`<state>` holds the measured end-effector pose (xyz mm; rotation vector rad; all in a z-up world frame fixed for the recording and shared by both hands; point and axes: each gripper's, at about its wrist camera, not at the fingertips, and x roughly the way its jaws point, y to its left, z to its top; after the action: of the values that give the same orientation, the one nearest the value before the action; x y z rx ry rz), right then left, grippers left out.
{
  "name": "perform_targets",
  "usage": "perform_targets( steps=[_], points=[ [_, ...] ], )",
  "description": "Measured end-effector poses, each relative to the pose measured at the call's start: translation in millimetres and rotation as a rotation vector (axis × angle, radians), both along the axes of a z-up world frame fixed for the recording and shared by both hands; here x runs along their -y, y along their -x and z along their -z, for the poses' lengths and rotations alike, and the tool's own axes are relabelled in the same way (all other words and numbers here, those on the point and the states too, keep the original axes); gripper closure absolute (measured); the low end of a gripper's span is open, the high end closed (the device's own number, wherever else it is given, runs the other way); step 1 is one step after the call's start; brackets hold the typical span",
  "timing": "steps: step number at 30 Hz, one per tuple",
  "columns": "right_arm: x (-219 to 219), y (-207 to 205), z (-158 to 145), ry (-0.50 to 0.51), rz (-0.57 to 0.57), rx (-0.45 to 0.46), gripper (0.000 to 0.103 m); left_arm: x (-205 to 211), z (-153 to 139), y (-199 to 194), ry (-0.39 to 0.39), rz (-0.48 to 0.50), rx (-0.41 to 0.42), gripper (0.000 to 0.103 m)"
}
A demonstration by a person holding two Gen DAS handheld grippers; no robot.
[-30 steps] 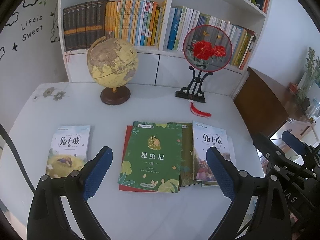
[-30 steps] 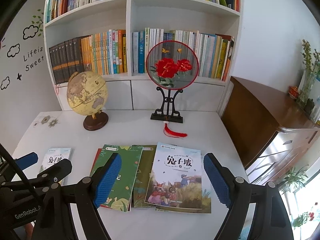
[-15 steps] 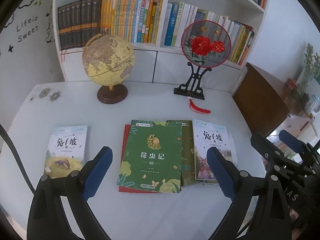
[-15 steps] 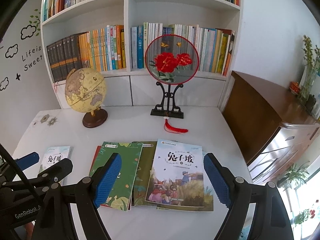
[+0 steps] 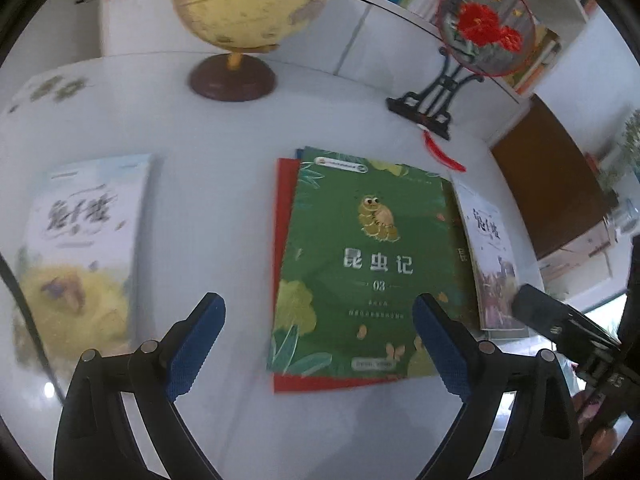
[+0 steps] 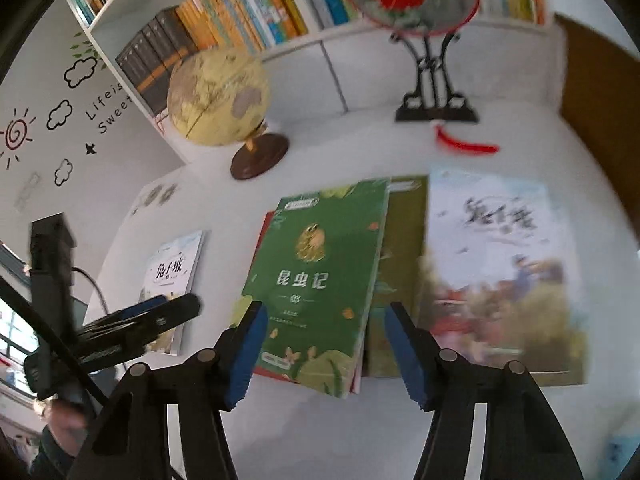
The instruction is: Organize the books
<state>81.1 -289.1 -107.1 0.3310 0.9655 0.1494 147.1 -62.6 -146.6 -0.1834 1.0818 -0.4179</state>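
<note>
Wall lettering [image 6: 108,110] shows only in your right view; both your left gripper [image 5: 320,344] and right gripper [image 6: 324,354] hang wide above the green book [image 5: 360,268], holding nothing.

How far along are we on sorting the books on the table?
Barely started, by the look of it. Done: nothing I can confirm; one pale book lies alone on the left. In hand: nothing; the left gripper and right gripper are open near the green book. Left: the overlapped pile of green, olive book, red book and illustrated book.
</note>
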Motion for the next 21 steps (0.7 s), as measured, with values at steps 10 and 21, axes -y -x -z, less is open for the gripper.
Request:
perform_targets(
  steps=[10, 21],
  points=[
    [-15.6, -48.5, 39.9, 0.097, 0.017, -0.045, 0.061, 16.2, 40.3, -36.6, -0.041, 0.056, -0.027, 0.009],
    [-31.8, -63.5, 56.1, 0.143, -0.019, -0.093, 0.061, 17.8, 55.5, -41.2, 0.019, 0.106, -0.096, 0.009]
  ],
)
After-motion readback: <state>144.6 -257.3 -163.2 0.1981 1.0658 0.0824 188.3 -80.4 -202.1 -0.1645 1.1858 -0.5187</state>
